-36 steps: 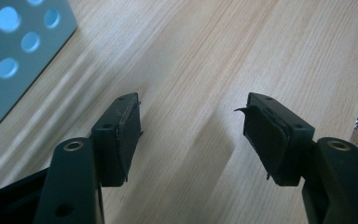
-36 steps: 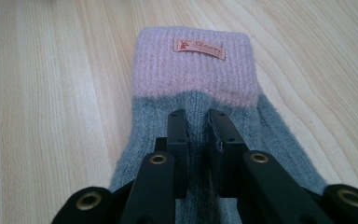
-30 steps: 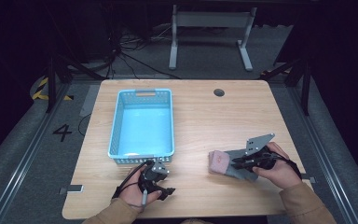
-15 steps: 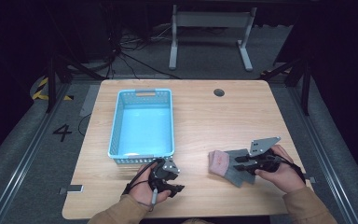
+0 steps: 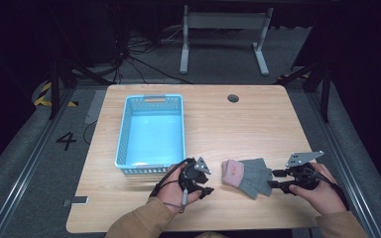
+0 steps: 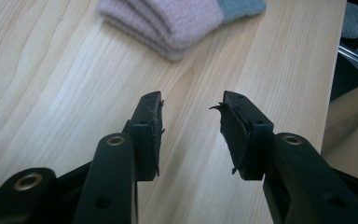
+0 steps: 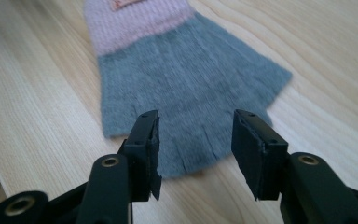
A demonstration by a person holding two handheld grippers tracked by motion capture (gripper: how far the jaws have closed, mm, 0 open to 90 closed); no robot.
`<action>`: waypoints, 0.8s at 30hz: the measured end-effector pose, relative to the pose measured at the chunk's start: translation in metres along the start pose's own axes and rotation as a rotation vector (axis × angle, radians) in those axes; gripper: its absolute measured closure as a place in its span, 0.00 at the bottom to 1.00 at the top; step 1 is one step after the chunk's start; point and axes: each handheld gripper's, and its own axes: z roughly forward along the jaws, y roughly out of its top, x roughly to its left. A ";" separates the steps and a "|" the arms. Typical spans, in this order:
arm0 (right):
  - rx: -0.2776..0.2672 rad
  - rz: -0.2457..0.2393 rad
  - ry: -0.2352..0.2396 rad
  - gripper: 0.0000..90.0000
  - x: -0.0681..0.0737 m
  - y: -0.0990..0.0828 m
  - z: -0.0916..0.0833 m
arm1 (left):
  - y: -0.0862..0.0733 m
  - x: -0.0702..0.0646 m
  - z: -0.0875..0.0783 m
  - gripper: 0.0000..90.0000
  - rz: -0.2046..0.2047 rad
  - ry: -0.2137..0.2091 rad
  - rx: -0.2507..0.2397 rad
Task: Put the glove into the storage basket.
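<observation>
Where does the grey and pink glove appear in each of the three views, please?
High view: the glove lies flat on the wooden table, lower middle, between the left gripper and the right gripper.
Left gripper view: its pink cuff sits at the top edge, beyond the open jaws.
Right gripper view: the glove is centred, its grey fingers reaching between the open jaws.
Shared landmark: the pink cuff.

The wooden table is standing on grey floor, showing a round dark hole near its far edge. Beyond the table's far side a grey metal stand is resting, with black cables trailing beside it. Left of the table, a painted number 4 is showing on the floor, with yellow-and-black tape lying farther back.
</observation>
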 end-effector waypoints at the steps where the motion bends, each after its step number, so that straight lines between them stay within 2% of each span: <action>1: 0.006 0.004 -0.005 0.59 -0.001 -0.001 0.000 | 0.003 -0.001 0.002 0.65 0.001 0.001 -0.003; 4: 0.028 0.030 -0.028 0.58 -0.004 -0.006 0.000 | 0.012 0.000 0.007 0.65 0.012 0.001 0.014; 7: 0.037 0.054 -0.032 0.57 -0.008 -0.008 0.000 | 0.021 0.001 0.014 0.65 0.013 0.000 0.000; 14: 0.042 0.061 -0.028 0.56 -0.010 -0.011 0.007 | 0.030 0.004 0.029 0.65 -0.001 0.005 0.014; 18: 0.062 0.062 -0.011 0.56 -0.008 -0.011 0.016 | 0.034 0.005 0.035 0.66 0.003 0.017 0.027; 24: 0.099 0.050 -0.002 0.55 -0.006 -0.009 0.030 | 0.035 0.006 0.044 0.67 0.006 0.004 0.053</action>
